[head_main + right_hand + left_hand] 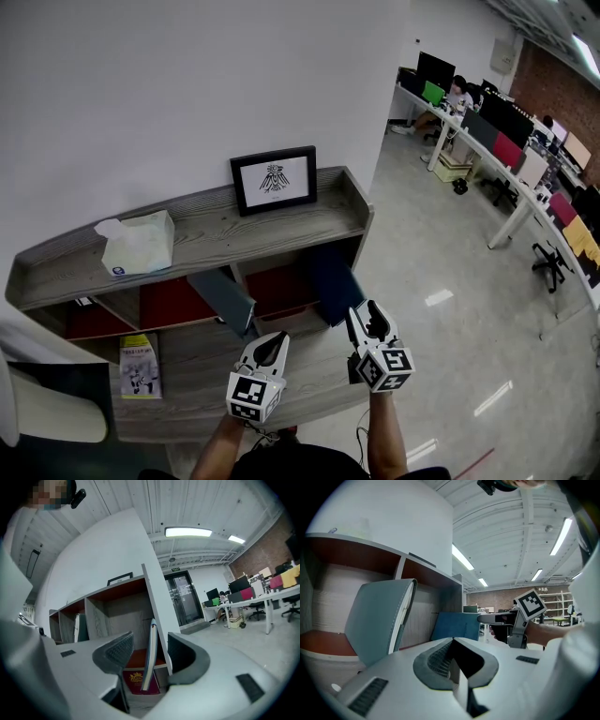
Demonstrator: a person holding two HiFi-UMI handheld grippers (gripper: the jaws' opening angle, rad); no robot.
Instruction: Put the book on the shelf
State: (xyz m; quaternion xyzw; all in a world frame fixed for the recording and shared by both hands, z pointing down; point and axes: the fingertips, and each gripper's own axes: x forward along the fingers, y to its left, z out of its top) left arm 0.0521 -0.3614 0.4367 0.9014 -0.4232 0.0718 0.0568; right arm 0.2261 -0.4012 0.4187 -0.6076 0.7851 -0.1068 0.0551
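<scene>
The left hand-held gripper (271, 347) (453, 649) is clenched on nothing in front of the shelf (202, 232). The right hand-held gripper (368, 321) (150, 653) stands released at the shelf's right-end compartment, its pads clear on both sides of the book (333, 281) (151, 641).

The book is a thin dark blue hardback. It stands on end inside that compartment, its long axis near upright and tipped slightly. Its pale page edge faces the right hand-held gripper.

In the shelf's middle compartment a grey book (222, 300) leans. On the shelf's top stand a tissue box (138, 244) and a picture frame (274, 179).
</scene>
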